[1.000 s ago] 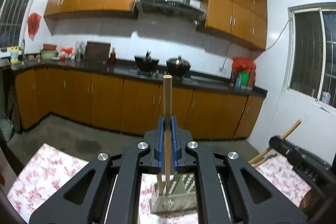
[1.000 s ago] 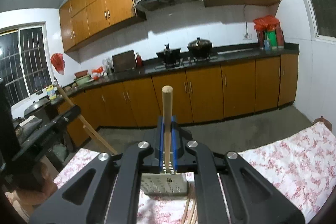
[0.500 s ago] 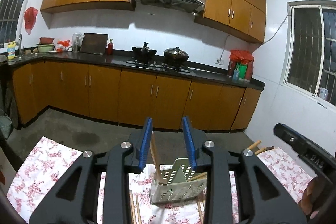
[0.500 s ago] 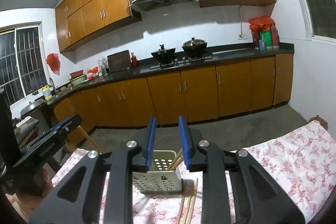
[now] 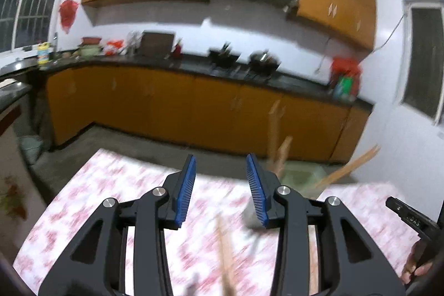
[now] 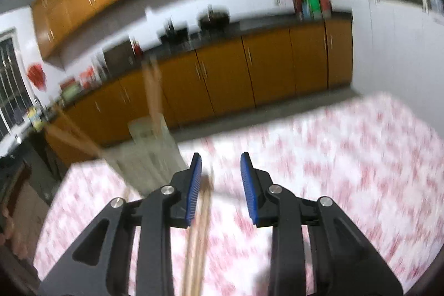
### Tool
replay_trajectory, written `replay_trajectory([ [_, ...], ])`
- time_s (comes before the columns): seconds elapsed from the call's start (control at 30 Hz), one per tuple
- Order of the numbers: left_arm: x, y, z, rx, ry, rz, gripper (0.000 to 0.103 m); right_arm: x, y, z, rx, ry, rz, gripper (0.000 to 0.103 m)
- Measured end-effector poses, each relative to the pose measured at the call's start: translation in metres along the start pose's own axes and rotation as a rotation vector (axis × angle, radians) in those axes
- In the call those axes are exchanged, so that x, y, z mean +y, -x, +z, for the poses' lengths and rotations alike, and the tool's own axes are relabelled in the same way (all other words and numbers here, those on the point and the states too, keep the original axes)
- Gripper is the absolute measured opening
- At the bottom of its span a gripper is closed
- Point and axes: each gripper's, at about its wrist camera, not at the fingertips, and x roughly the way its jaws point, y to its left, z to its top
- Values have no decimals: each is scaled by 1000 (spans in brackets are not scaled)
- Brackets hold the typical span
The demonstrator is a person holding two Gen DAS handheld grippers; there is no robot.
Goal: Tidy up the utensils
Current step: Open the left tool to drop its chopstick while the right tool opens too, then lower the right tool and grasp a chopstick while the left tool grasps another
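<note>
- Left tongs (image 5: 220,186) and right tongs (image 6: 220,185): part open, just been opening, empty.
- Utensil holder (image 6: 149,154) left of right tongs, chopsticks (image 6: 152,96) inside.
- Loose chopsticks (image 6: 198,235) on surface (image 6: 347,157) under right tongs: centre 1, then close.

On the black body of my other hand-held gripper (image 5: 410,218), at the right edge of my left wrist view, I can make out small pale characters that look like "BAS", though blur leaves me unsure of them. The yellow bottle (image 5: 43,55) on the far dark counter carries a label too smeared to read. Nothing else here is legible to me.
</note>
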Motion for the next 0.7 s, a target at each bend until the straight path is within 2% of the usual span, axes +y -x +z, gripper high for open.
replay_trajectory([
  [0.1,13,-16,-31,96,-18,40,39,3,-30,-40,138,25,15,29],
  [0.27,28,-40,-85,274,-2,57,39,23,-57,-89,271,73,48,23],
  [0.37,29,-46,-105,331,5,47,39,27,-65,-105,304,86,57,21],
  [0.53,27,-54,-125,376,-9,22,39,32,-73,-114,330,116,50,18],
  [0.7,14,-55,-135,401,-39,-11,39,36,-77,-118,319,152,1,8],
])
